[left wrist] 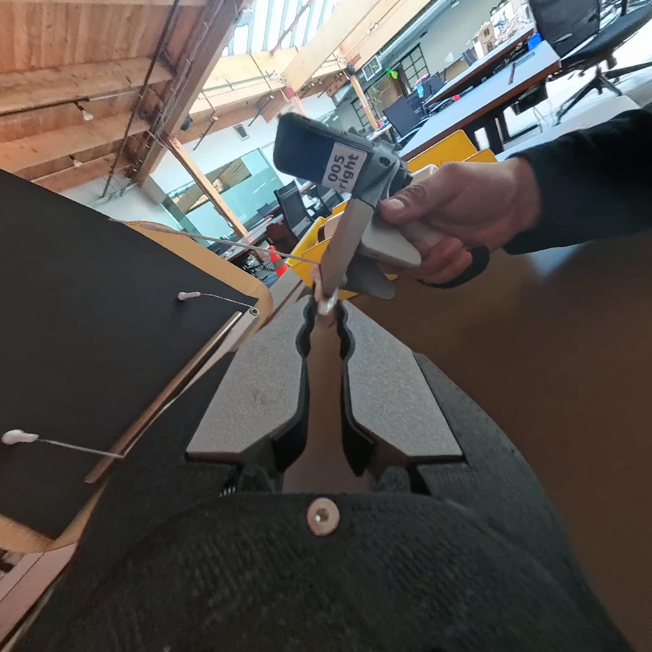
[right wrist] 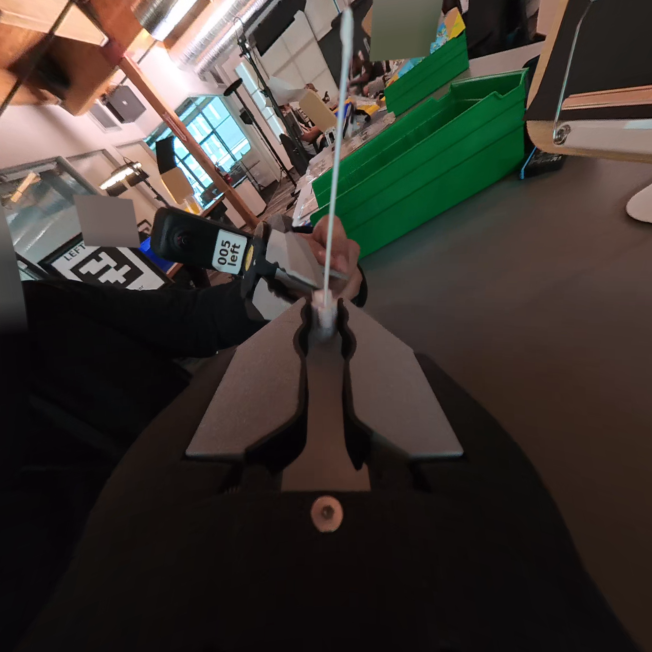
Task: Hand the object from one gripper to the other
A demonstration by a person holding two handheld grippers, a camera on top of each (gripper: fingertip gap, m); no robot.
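The object is a thin metal stick [right wrist: 335, 158] with a white cap at each end. My right gripper [right wrist: 325, 312] is shut on its lower white cap [right wrist: 324, 326], and the stick rises up and away from it. My left gripper [left wrist: 325, 308] has its jaws close around the same white cap [left wrist: 324, 306], tip to tip with the right gripper [left wrist: 347, 240]. In the left wrist view the stick [left wrist: 211, 240] runs off to the upper left. The left gripper [right wrist: 296, 264], held by a hand, also shows in the right wrist view.
A black board with a wooden edge [left wrist: 88, 317] stands on the left, with two more white-capped sticks [left wrist: 188, 295] on it. Yellow bins [left wrist: 455, 158] lie behind the right gripper. Green bins [right wrist: 423, 169] stand on the grey table [right wrist: 494, 317]. A person's sleeve [right wrist: 123, 317] is on the left. My two grippers' fingertips are within a few centimetres of each other.
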